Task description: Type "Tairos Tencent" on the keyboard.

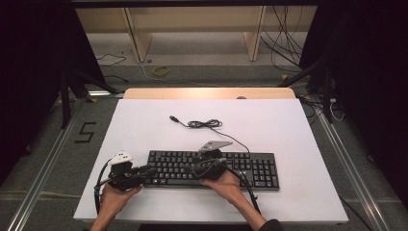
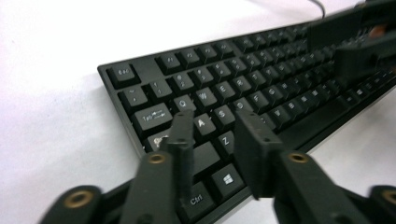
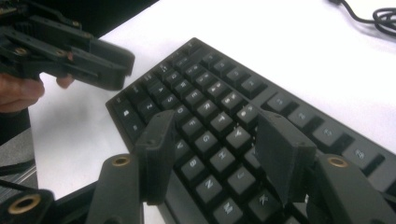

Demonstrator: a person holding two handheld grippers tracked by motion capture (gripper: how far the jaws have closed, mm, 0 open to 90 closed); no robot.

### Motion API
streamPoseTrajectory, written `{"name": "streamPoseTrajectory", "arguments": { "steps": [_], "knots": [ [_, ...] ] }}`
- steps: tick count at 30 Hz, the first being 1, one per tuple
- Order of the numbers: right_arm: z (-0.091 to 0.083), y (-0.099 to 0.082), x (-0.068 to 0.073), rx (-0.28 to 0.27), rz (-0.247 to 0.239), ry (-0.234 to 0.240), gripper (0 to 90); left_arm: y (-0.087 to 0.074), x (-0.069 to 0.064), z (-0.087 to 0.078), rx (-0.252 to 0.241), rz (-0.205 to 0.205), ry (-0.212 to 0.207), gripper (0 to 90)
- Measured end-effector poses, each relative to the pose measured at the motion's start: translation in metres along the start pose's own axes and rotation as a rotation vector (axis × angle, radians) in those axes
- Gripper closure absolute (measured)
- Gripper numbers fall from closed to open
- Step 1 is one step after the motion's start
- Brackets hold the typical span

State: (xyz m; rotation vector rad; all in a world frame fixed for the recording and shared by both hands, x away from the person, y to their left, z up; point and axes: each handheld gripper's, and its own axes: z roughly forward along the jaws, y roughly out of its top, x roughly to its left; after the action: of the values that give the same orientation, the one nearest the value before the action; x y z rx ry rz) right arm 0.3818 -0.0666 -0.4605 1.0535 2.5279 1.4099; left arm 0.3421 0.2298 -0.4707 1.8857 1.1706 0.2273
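Observation:
A black keyboard (image 1: 250,168) lies across the near half of the white table top (image 1: 144,120), its cable (image 1: 204,124) coiled behind it. My left gripper (image 1: 148,170) hovers at the keyboard's left end; in the left gripper view its jaws (image 2: 212,123) stand apart over the A and Z keys (image 2: 224,88), with nothing between them. My right gripper (image 1: 201,166) is over the middle of the keyboard. In the right gripper view its jaws (image 3: 215,128) are open above the letter keys (image 3: 210,105), and the left gripper (image 3: 93,58) shows at the upper left.
The cable's plug (image 1: 172,117) rests on the table behind the keyboard. Wooden shelf legs (image 1: 139,38), floor cables (image 1: 284,43) and a yellow ring (image 1: 161,70) lie beyond the table. Metal rails (image 1: 48,163) run along both sides.

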Motion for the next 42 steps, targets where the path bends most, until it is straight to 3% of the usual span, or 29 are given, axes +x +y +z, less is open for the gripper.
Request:
{"name": "streamPoseTrajectory", "arguments": {
  "steps": [9,16,42],
  "knots": [
    [0.011,0.008,0.004,0.004,-0.031,-0.023,76.6,-0.001,-0.002,0.004,0.049,0.044,0.007,87.7],
    [0.022,0.012,0.006,0.029,-0.042,-0.035,89.2,-0.002,0.0,0.006,0.067,0.038,0.01,89.0],
    [0.048,0.013,0.004,0.096,-0.029,-0.073,90.0,-0.003,0.001,0.011,0.109,0.037,0.014,89.0]
  ]
}}
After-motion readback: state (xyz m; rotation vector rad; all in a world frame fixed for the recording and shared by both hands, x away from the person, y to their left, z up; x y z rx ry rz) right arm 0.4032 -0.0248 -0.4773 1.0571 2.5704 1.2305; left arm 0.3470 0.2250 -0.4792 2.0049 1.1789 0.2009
